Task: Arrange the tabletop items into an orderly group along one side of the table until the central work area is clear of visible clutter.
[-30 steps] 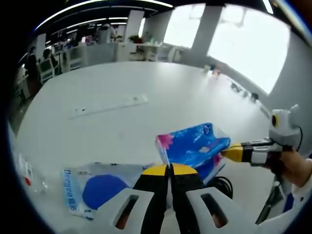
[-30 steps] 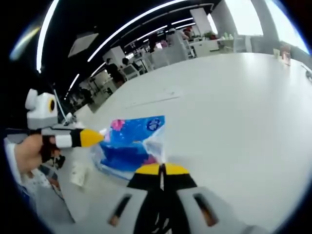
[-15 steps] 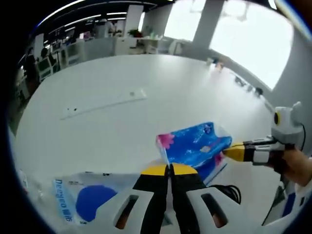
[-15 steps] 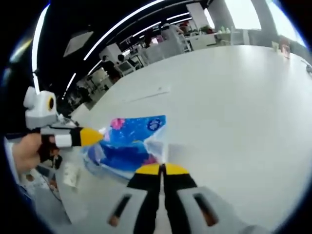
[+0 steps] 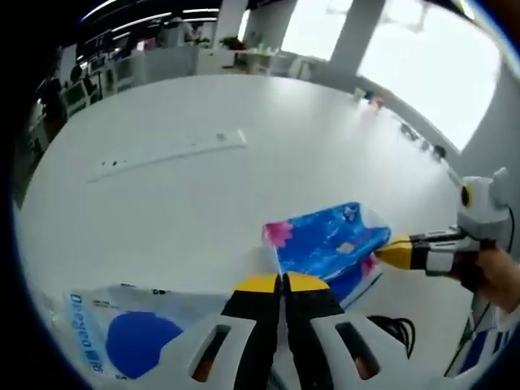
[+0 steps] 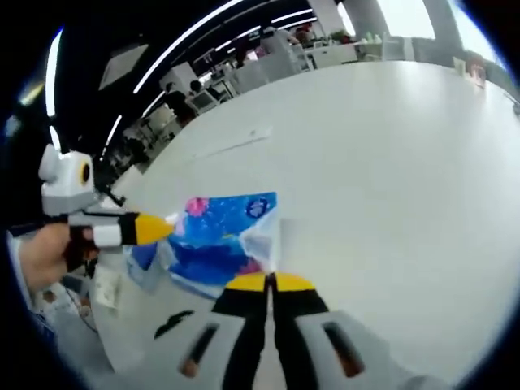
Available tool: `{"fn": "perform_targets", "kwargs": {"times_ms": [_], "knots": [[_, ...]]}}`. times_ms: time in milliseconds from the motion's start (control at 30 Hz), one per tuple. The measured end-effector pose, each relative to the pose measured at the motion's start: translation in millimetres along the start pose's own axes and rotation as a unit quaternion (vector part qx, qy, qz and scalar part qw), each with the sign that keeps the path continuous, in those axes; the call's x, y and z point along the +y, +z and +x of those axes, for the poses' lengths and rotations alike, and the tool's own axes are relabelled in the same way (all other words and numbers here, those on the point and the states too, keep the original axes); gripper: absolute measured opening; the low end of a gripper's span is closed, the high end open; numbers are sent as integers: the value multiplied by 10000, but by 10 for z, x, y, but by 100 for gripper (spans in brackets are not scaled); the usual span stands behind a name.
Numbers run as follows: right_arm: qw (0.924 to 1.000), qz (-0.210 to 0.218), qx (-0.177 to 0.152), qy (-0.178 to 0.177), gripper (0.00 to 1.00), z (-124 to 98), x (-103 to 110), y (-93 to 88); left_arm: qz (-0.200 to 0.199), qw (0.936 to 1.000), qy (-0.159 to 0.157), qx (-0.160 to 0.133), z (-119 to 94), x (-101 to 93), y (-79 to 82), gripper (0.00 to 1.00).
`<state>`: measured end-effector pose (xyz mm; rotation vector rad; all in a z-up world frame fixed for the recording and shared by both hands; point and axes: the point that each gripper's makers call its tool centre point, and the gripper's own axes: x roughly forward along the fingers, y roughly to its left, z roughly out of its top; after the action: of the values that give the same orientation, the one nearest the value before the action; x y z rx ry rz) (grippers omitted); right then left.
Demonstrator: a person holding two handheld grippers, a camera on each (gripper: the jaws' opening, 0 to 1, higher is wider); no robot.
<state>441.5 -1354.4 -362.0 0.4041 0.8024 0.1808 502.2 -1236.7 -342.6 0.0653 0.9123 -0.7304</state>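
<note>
Left gripper (image 5: 282, 280) view adds a white-and-blue pouch (image 5: 122, 333) beside the tissue pack (image 5: 325, 248).

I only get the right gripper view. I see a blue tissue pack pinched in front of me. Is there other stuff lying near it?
Observer: Yes. The left gripper view shows a white packet with a big blue circle printed on it. It lies on the table, to the left of the tissue pack in that view.
Operator: Does my gripper really have the pack?
Observer: From the side, in the left gripper view, the right gripper has its yellow tips closed on the pack's right end.
</note>
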Motion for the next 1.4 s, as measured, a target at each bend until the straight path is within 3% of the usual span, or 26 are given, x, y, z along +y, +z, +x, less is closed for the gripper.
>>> {"fn": "perform_targets", "kwargs": {"times_ms": [367,533,867,933,1000,1033,1067,1133,1233,1400], "knots": [[9991,-360,233,-65,0,59,-39,-71,-68,9998,178,48,93,56,-63,0],[9982,-587,40,-88,0,49,-43,-90,74,9997,230,96,102,48,-105,0],[9979,-642,77,-54,0,10,-5,-96,-90,9993,353,-21,75,44,-68,2],[9964,-841,13,110,3,-1,21,-96,-68,9989,452,-122,39,46,-26,14],[9954,-928,-200,142,19,-58,14,-49,-115,9985,487,-235,13,36,18,43],[9959,-843,-296,137,32,-83,11,-28,-153,9983,482,-304,0,27,45,58],[9967,-754,-290,112,39,-110,0,-33,-170,9975,537,-428,-29,37,94,71],[9962,-782,-385,66,43,-174,-21,-18,-16,9951,695,-697,-124,80,197,81],[9941,-869,-641,32,54,-266,1,64,5,9928,654,-1001,-218,60,303,97],[9919,-926,-872,60,63,-424,117,161,111,9934,622,-956,-339,41,298,97]]}}
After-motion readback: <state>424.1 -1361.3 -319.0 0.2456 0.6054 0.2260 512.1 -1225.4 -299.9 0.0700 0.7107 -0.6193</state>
